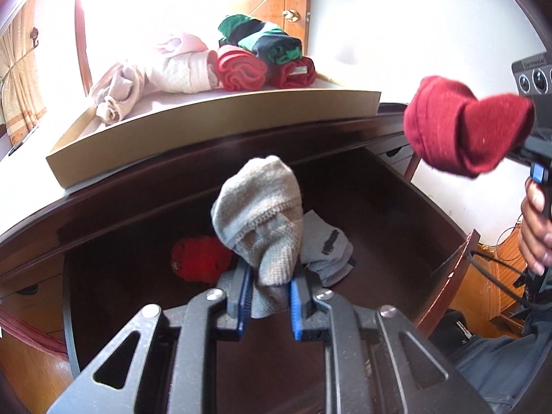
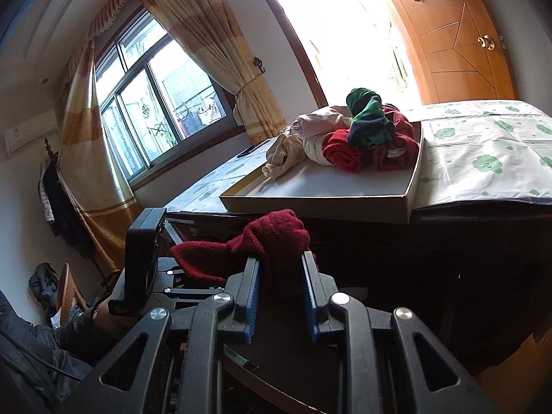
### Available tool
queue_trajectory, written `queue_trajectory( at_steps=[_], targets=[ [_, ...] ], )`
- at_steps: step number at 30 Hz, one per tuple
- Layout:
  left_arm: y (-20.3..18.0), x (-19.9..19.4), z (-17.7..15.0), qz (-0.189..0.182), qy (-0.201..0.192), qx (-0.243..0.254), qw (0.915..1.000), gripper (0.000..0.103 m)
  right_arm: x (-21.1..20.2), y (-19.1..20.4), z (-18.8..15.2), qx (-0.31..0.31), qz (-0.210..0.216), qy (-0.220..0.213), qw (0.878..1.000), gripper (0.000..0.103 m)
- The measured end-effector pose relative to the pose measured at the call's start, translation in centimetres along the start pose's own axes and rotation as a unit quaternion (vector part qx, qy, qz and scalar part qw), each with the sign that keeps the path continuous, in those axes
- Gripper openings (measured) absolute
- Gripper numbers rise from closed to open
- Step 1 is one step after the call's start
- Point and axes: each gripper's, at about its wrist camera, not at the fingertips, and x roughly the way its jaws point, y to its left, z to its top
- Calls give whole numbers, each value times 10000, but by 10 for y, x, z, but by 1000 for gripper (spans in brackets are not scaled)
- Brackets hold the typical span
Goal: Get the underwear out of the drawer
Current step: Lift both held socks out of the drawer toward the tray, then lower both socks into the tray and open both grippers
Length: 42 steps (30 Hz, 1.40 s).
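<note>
My left gripper (image 1: 267,277) is shut on a grey knit bundle (image 1: 258,220), held up above the open dark wooden drawer (image 1: 362,200). A red bundle (image 1: 200,258) and a pale grey-blue garment (image 1: 327,245) still lie in the drawer below it. My right gripper (image 2: 281,269) is shut on a dark red knit bundle (image 2: 272,241); the left wrist view shows that dark red bundle (image 1: 462,127) at the right, level with the dresser top. A shallow cardboard tray (image 1: 214,117) on the dresser holds rolled red, green-and-black and pale pink garments (image 1: 248,65).
The tray (image 2: 345,203) overhangs the dresser's front edge, next to a cloth with green prints (image 2: 483,158). A person's hand (image 1: 534,227) holds the right gripper's handle. A window with curtains is at the left, a wooden door (image 2: 462,48) behind. The left gripper's body (image 2: 145,262) sits just left of the right one.
</note>
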Motion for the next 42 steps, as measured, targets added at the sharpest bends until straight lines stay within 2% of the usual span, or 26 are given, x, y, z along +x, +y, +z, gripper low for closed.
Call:
queue_trajectory(
  at_steps=[6,12,23,42],
  targets=[
    [2,-6,0,45,-117,-103,9999,16,-1,6,-7,27,40,13,10000,25],
    [4,-18,4,157,-390,-177,9990,16,-6,9,0,-64,-7,-86,9999,25],
    [5,-32,25,324,-778,-126,9964,16,-5,3,18,-350,-390,-331,9981,25],
    [8,-33,68,381,-1022,-6,9940,16,13,-24,42,-328,-707,-414,9961,25]
  ],
)
